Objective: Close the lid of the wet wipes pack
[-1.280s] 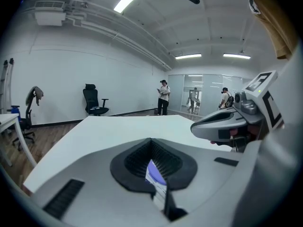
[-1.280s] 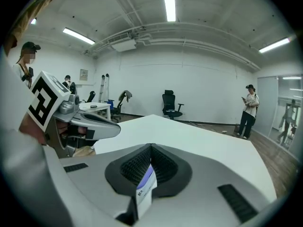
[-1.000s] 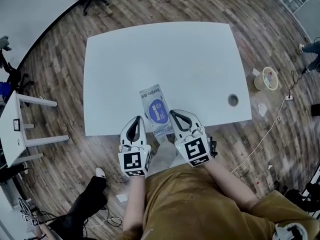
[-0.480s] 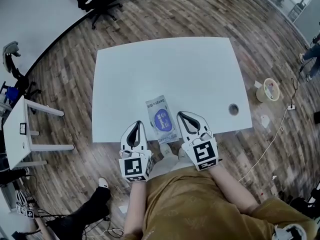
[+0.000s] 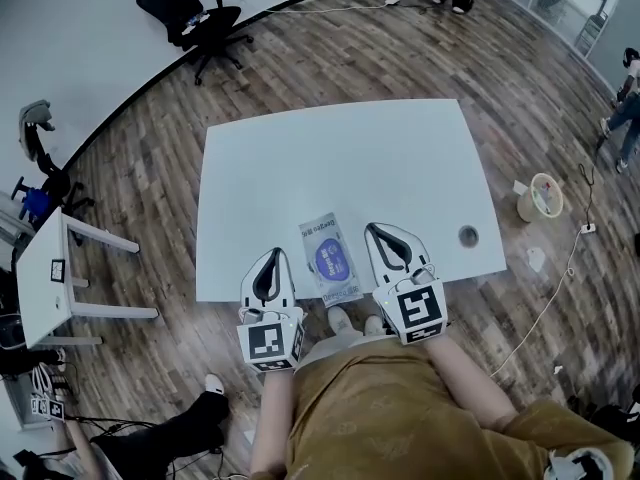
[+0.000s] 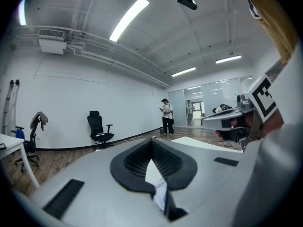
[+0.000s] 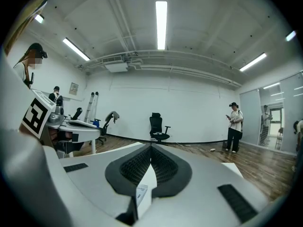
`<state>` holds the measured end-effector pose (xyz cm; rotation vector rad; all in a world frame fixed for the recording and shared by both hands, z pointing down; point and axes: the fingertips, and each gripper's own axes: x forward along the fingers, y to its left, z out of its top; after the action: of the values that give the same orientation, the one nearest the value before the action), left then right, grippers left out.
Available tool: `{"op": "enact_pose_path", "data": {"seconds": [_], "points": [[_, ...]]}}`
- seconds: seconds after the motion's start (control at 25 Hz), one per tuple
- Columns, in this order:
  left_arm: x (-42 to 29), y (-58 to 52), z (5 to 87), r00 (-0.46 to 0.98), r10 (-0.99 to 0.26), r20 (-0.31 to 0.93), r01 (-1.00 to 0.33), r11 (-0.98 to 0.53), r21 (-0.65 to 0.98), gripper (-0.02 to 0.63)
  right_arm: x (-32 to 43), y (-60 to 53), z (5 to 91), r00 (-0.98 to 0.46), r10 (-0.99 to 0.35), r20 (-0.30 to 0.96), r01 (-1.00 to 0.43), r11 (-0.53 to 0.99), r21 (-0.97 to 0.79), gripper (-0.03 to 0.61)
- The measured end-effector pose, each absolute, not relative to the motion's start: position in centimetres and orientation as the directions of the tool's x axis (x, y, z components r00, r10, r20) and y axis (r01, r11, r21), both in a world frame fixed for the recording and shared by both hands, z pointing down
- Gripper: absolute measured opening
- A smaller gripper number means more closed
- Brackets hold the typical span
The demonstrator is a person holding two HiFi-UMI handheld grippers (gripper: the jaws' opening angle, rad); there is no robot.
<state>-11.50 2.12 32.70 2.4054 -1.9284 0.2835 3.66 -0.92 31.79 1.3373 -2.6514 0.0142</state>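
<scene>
Head view: the wet wipes pack (image 5: pixel 332 259) lies flat on the white table (image 5: pixel 330 158), close to the near edge and between the two grippers. The left gripper (image 5: pixel 271 253) rests just beside its left side and the right gripper (image 5: pixel 373 228) just beside its right; neither touches it. The blue oval lid sits at the pack's centre, and whether it is raised or seated cannot be told from here. The pack is likely light, soft-walled and slick, so it may slide under a sideways push. Steady the film body near one end and press straight down on the stiffer lid. The table is otherwise bare except for a cable port (image 5: pixel 467 235) well to the right, so nothing obstructs the approach. An office chair (image 5: pixel 205 18) and a side table (image 5: pixel 45 268) stand well apart on the floor. Left gripper view: the left gripper (image 6: pixel 152 143) has its jaws brought together at the tips with nothing gripped, and a strip of the pack (image 6: pixel 160 190) shows through the gap lower down. A standing person (image 6: pixel 166 117) is far off. Right gripper view: the right gripper (image 7: pixel 151 148) is likewise closed tip to tip and empty, with the pack (image 7: pixel 141 192) visible beneath.
</scene>
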Motion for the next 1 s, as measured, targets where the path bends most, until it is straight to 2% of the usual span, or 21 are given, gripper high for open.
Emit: {"op": "enact_pose_path", "data": {"seconds": [0.44,1.0], "points": [[-12.4,1.7,28.6,0.180,-0.979,0.090,-0.977,-0.189,-0.098,-0.005,5.9,-1.6,27.8,-0.538,-0.840,0.070,-0.839,0.541,0.051,0.006],[-12.2,1.6,28.7,0.190,-0.977,0.092,-0.976,-0.198,-0.091,-0.005,6.1,-1.3,26.8,-0.539,-0.840,0.064,-0.837,0.543,0.069,0.006]]}}
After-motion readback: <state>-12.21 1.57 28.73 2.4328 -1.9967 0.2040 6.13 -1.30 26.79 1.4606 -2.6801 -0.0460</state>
